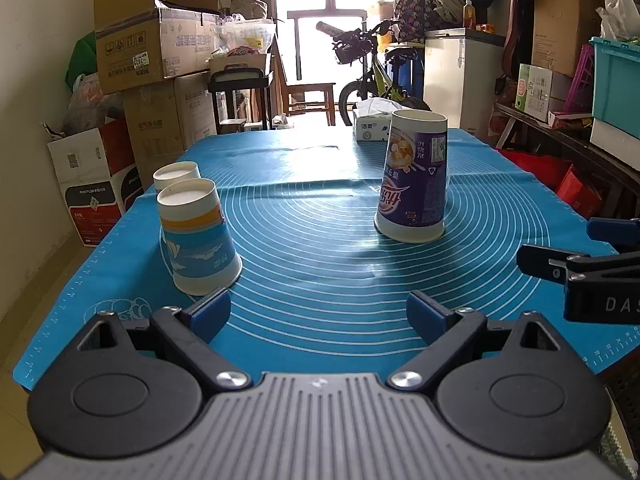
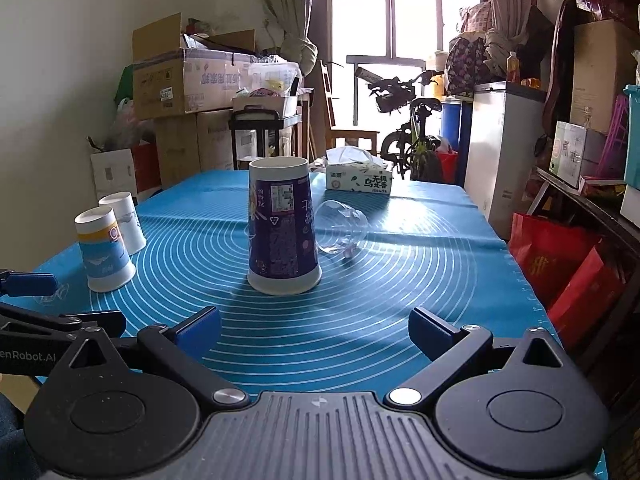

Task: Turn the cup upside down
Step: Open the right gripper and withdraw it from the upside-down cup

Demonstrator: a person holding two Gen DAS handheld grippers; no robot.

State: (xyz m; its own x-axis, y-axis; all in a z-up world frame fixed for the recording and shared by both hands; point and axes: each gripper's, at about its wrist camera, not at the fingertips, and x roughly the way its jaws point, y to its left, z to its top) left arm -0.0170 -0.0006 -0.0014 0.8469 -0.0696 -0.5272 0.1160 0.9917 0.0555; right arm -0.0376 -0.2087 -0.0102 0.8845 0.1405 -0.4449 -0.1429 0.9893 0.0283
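A tall purple paper cup (image 1: 414, 178) (image 2: 282, 226) stands upside down on the blue mat (image 1: 320, 264) (image 2: 360, 280). A blue-and-white paper cup (image 1: 198, 236) (image 2: 105, 250) and a white cup (image 1: 176, 172) (image 2: 124, 220) behind it stand upside down at the left. A clear plastic cup (image 2: 342, 228) lies on its side just right of and behind the purple cup. My left gripper (image 1: 319, 314) is open and empty, low over the mat's near edge. My right gripper (image 2: 315, 330) is open and empty, in front of the purple cup.
A tissue box (image 1: 370, 124) (image 2: 358, 178) sits at the mat's far edge. Stacked cardboard boxes (image 1: 152, 52) stand at the left, a bicycle (image 1: 372, 76) and a white cabinet (image 1: 460, 80) beyond the table. Red bags (image 2: 560, 264) and shelves stand at the right.
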